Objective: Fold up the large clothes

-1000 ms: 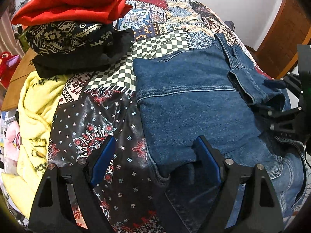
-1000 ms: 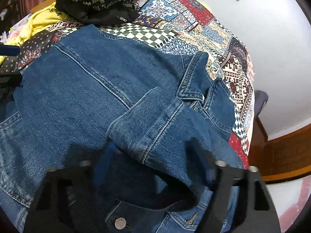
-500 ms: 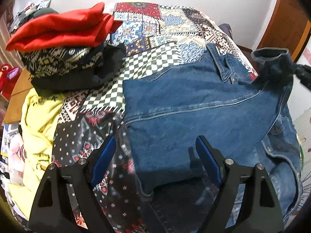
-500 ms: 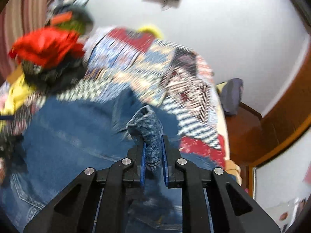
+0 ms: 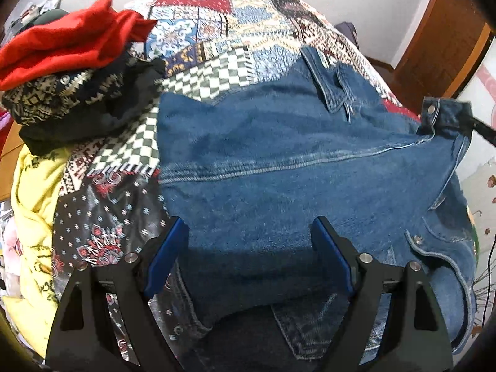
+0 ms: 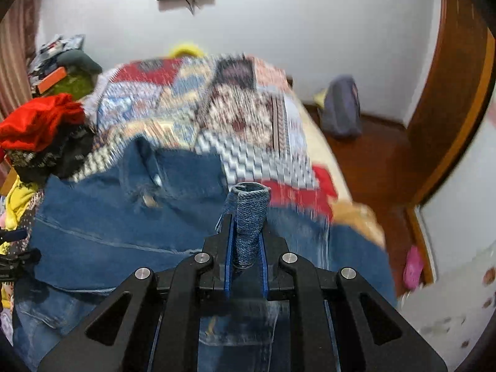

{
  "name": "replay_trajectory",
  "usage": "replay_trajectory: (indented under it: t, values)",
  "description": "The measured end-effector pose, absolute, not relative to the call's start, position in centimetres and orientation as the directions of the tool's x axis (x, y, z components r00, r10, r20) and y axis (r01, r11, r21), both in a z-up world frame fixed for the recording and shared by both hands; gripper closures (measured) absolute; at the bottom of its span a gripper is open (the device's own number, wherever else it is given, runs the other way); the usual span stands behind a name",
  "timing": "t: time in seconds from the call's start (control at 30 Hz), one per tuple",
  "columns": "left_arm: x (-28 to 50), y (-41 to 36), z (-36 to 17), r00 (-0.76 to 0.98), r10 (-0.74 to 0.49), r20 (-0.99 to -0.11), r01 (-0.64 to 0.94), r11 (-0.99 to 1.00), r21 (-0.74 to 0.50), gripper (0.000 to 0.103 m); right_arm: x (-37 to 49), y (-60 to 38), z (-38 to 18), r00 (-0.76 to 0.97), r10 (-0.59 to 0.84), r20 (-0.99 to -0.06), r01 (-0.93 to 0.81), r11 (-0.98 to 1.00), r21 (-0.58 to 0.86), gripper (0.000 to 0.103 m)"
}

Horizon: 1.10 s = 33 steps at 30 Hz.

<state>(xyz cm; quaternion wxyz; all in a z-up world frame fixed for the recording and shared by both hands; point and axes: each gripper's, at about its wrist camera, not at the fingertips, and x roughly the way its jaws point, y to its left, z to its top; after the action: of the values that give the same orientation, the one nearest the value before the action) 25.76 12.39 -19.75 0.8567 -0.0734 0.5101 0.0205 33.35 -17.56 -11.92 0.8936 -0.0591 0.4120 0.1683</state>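
Note:
A blue denim jacket (image 5: pixel 279 167) lies spread on the patchwork bedspread (image 5: pixel 217 15). My left gripper (image 5: pixel 249 251) hovers open over the jacket's near edge. Denim lies below and between its blue pads (image 5: pixel 164 257), which do not press on it. My right gripper (image 6: pixel 246 226) is shut on the jacket's sleeve cuff (image 6: pixel 249 210), which sticks up rolled between its pads. In the left wrist view that cuff (image 5: pixel 443 114) is held up off the bed at the right, with the sleeve stretched out from the jacket's body (image 6: pixel 108 217).
A pile of folded clothes, red (image 5: pixel 65 40) on top of black-patterned ones (image 5: pixel 62 96), sits at the bed's far left, with a yellow garment (image 5: pixel 34 204) in front of it. A wooden door frame (image 6: pixel 449 93) and a grey bag (image 6: pixel 341 108) on the floor are to the right.
My right gripper closed on the sleeve cuff, rolled, and pulled it up and out to the right, unfolding the sleeve. My left gripper stayed open and shifted slightly over the jacket.

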Motion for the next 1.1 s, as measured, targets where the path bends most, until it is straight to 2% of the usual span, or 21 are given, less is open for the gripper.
replay_trajectory:
  t: [0.17,0.37,0.5,0.6,0.87,1.1]
  values:
    - [25.7,12.4,-20.4,0.477,-0.041,-0.878,-0.12,0.986,-0.112,0.017,33.6,-19.3,-15.9,0.501,0.254,-0.827,-0.316,0.944,0.098,0.091]
    - [25.4,12.3,-20.9,0.476,-0.022,-0.879,-0.126,0.988,-0.093,0.013,32.6,-21.7,-17.6,0.432,0.262,-0.863,-0.288,0.947,0.143,0.089]
    - [25.0,12.2,-20.9,0.477,-0.011,-0.879,-0.123,0.989,-0.079,0.013,32.1,-23.0,-18.7,0.377,0.248,-0.892,-0.251,0.955,0.159,0.074]
    - [25.1,12.2,-20.8,0.472,-0.006,-0.882,-0.129,0.989,-0.076,0.013,31.5,-23.7,-19.3,0.359,0.195,-0.913,-0.222,0.968,0.119,0.071]
    - [25.7,11.1,-17.8,0.531,0.019,-0.847,-0.12,0.991,-0.053,0.014,30.3,-27.1,-15.9,0.409,0.258,-0.875,-0.167,0.964,0.206,0.07]
    - [27.5,9.2,-14.1,0.609,0.006,-0.793,-0.078,0.996,-0.052,0.013,30.1,-31.1,-12.5,0.528,0.24,-0.815,-0.068,0.968,0.24,0.049]
